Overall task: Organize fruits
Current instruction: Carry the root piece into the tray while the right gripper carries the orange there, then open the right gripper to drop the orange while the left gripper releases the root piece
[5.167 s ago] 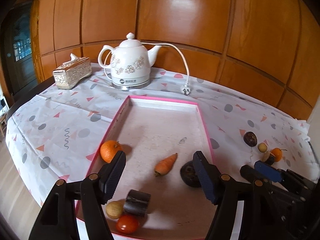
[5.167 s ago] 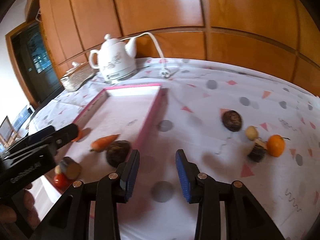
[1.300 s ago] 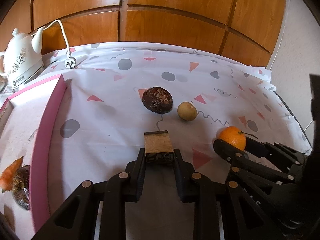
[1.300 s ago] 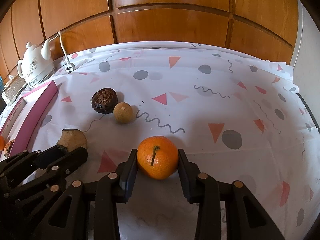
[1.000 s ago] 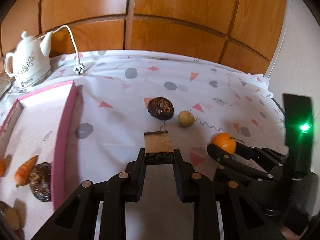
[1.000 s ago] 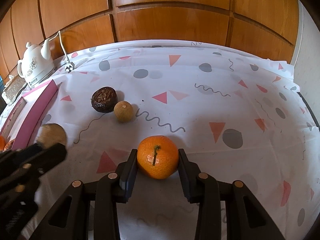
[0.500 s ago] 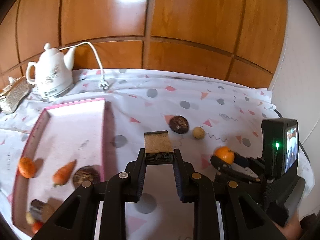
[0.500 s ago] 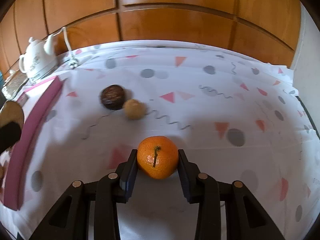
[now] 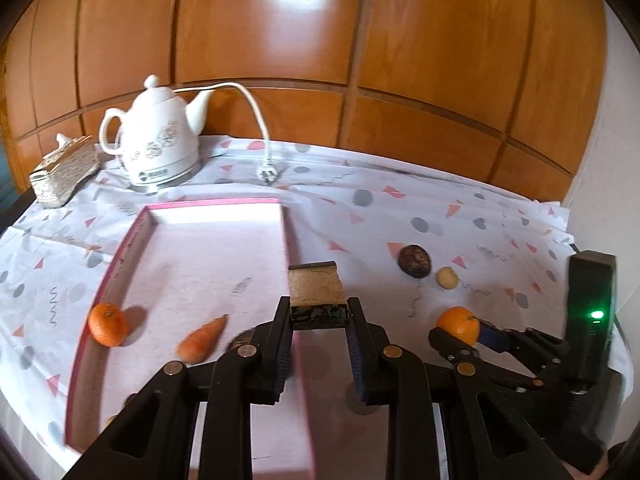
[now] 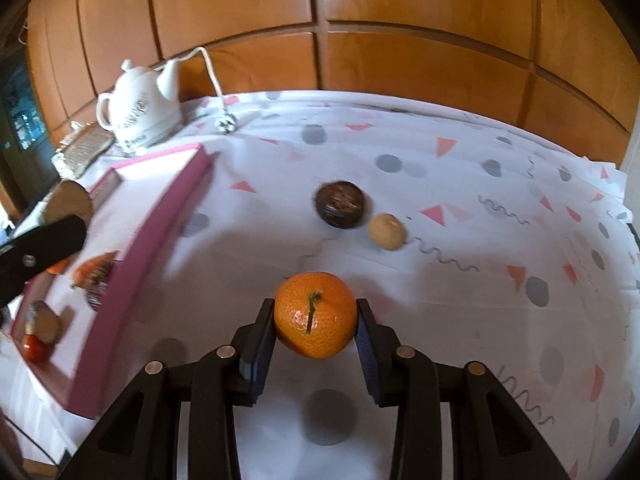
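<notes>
1. Left gripper [image 9: 319, 322] is clamped tight on a short cut chunk [image 9: 316, 294] with a dark rind and a pale, rough cut face; the chunk hangs above the right wall of the pink tray [image 9: 286, 236].
2. Right gripper [image 10: 316, 330] has its jaws pressed on either side of an orange [image 10: 315, 315], stem toward the camera, held clear of the patterned tablecloth [image 10: 460, 184] and well to the right of the tray.
3. Already in the tray: another orange [image 9: 107, 325], a carrot [image 9: 202, 340] and a dark round fruit [image 9: 240, 338] partly hidden behind the left jaw; a small red fruit [image 10: 34, 346] sits at the near end.
4. On the cloth lie a dark wrinkled fruit [image 10: 340, 204] and, just beside it, a small tan ball-shaped fruit [image 10: 386, 231].
5. Step in hand, as I judge it: carrying both held pieces to the tray.
6. Next, the chunk needs lowering onto bare tray floor, clear of the carrot, before the jaws let go; the orange then has to cross over the wall.
</notes>
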`<state>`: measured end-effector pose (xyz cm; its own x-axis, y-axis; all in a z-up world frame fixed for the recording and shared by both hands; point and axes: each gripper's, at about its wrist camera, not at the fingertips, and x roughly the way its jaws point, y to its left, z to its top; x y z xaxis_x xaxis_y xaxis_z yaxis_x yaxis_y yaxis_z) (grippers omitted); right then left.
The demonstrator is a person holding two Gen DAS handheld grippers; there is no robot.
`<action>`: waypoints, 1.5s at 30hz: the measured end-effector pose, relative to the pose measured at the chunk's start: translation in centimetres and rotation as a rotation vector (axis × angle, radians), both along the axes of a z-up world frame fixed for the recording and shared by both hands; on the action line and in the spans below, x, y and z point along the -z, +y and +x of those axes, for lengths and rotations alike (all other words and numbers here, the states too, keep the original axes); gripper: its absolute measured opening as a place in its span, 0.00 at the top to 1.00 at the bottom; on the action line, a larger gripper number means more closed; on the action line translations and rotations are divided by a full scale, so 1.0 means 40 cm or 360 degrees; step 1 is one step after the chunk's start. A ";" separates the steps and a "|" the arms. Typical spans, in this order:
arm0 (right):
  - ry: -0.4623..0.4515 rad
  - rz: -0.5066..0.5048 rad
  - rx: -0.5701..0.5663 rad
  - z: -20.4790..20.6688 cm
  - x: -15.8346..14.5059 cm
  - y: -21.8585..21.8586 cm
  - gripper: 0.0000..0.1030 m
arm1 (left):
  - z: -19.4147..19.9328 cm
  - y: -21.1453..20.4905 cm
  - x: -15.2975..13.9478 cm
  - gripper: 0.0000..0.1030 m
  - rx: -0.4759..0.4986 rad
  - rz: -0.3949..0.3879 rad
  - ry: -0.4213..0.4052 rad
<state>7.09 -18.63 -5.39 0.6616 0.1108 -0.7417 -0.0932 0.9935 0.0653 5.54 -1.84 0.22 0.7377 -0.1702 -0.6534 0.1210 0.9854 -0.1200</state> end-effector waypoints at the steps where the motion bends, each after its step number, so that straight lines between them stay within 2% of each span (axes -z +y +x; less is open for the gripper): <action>1: -0.0002 0.0013 -0.0018 -0.002 -0.005 0.007 0.63 | 0.000 0.010 0.001 0.75 -0.0012 -0.0001 0.0000; 14: -0.0050 0.0129 -0.0273 -0.035 -0.058 0.131 0.63 | -0.005 0.132 0.009 0.75 -0.0190 -0.0009 0.0001; 22: -0.0081 0.0192 -0.0492 -0.070 -0.086 0.212 0.63 | -0.013 0.231 0.005 0.75 -0.0304 -0.0053 0.0007; 29: -0.0046 0.0202 -0.0670 -0.074 -0.084 0.301 0.63 | -0.008 0.329 0.009 0.75 -0.0424 -0.0110 0.0012; 33: 0.0008 0.0219 -0.0740 -0.069 -0.070 0.344 0.63 | 0.007 0.339 0.021 0.75 -0.0426 -0.0105 0.0035; 38: 0.0027 0.0157 -0.0780 -0.068 -0.052 0.389 0.62 | 0.029 0.323 0.026 0.75 -0.0410 -0.0083 0.0040; 45: 0.0000 0.0133 -0.0750 -0.064 -0.051 0.401 0.60 | 0.032 0.302 0.018 0.68 -0.0421 -0.0042 0.0011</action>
